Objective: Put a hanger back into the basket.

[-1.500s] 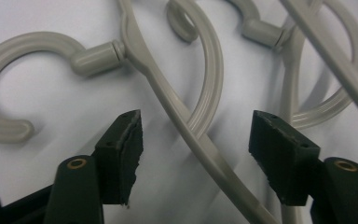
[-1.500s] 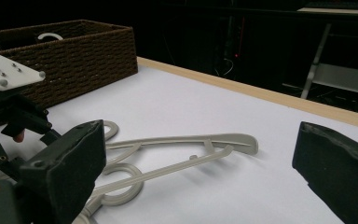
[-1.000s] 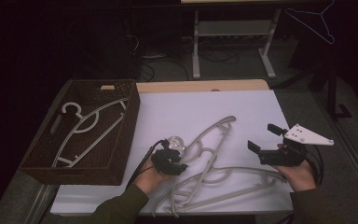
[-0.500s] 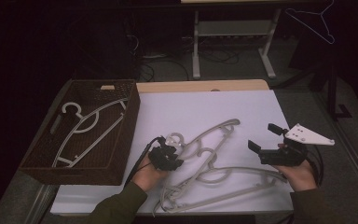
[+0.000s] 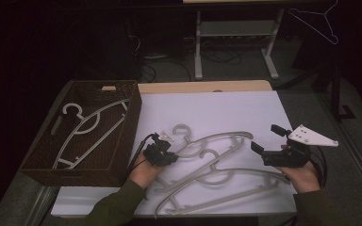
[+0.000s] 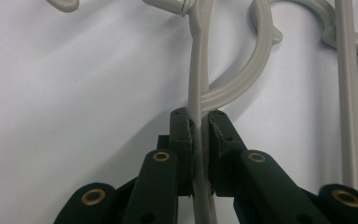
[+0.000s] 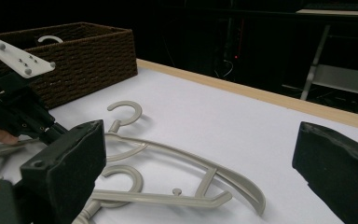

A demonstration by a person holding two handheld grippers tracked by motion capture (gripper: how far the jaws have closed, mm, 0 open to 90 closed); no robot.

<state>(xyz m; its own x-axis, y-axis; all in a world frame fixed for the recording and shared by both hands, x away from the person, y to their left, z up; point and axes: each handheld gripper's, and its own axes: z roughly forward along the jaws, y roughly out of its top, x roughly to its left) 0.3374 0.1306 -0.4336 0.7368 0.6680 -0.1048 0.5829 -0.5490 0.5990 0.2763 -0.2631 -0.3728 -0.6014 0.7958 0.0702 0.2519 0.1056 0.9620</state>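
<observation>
Three pale grey plastic hangers [image 5: 217, 138] lie overlapping on the white table top [image 5: 207, 108]. My left gripper [image 5: 159, 153] sits at their left end. Its jaws have just been closing and now pinch a thin bar of one hanger [image 6: 196, 70] between the pads; the left gripper [image 6: 199, 116] is shut on it, just below a hook curve. My right gripper [image 5: 265, 137] rests at the table's right side with its jaws wide apart and nothing between them. In its own view the right gripper [image 7: 200, 140] looks across the hangers [image 7: 186, 161] toward the other hand.
A dark wicker basket [image 5: 132, 117] stands at the table's left with one more hanger [image 5: 82, 127] inside it. The basket [image 7: 74, 51] also shows beyond the left hand. The table's wooden far edge [image 5: 202, 87] borders a dark floor with cables and a metal stand.
My left gripper has slid a little to the left and away, and its jaws have closed onto the hanger bar. The top hanger has shifted on the table. The right hand stayed put.
</observation>
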